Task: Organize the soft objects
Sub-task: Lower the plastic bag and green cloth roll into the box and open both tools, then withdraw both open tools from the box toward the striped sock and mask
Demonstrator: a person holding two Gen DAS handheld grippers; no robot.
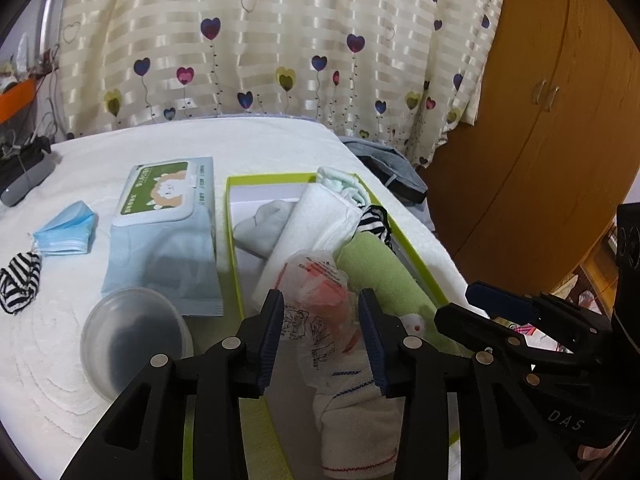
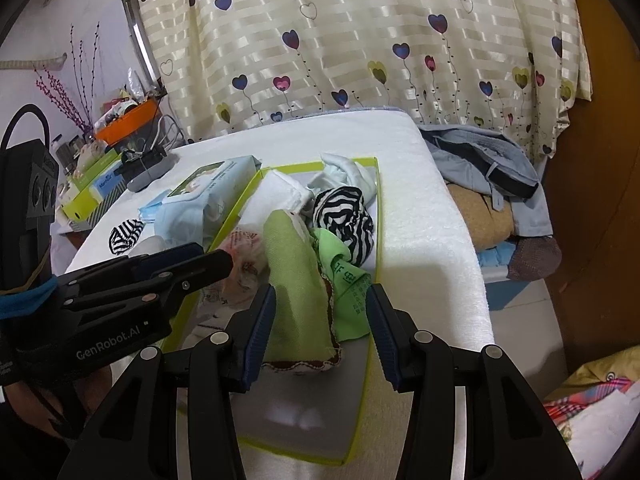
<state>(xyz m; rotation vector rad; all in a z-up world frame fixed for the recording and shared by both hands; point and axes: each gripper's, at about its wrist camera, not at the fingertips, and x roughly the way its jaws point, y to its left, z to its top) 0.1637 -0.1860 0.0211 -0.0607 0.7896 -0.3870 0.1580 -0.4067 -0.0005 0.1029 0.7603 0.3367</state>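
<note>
A lime-rimmed shallow box (image 1: 231, 216) (image 2: 370, 264) lies on the white towel. It holds a green cloth roll (image 1: 380, 276) (image 2: 296, 280), a white folded towel (image 1: 316, 220), a grey sock (image 1: 260, 224), a striped sock (image 2: 346, 220) and a crinkled plastic packet (image 1: 320, 292). My left gripper (image 1: 322, 340) is open above the packet and a white sock (image 1: 356, 420). My right gripper (image 2: 320, 332) is open around the near end of the green roll. Another striped sock (image 1: 18, 280) and a blue face mask (image 1: 66, 232) lie outside the box.
A wet-wipes pack (image 1: 164, 232) and a clear plastic bowl (image 1: 132, 340) sit left of the box. A heart-patterned curtain hangs behind. A wooden wardrobe (image 1: 540, 120) stands right. Clothes pile (image 2: 488, 172) beside the bed. A cluttered shelf (image 2: 100, 140) stands far left.
</note>
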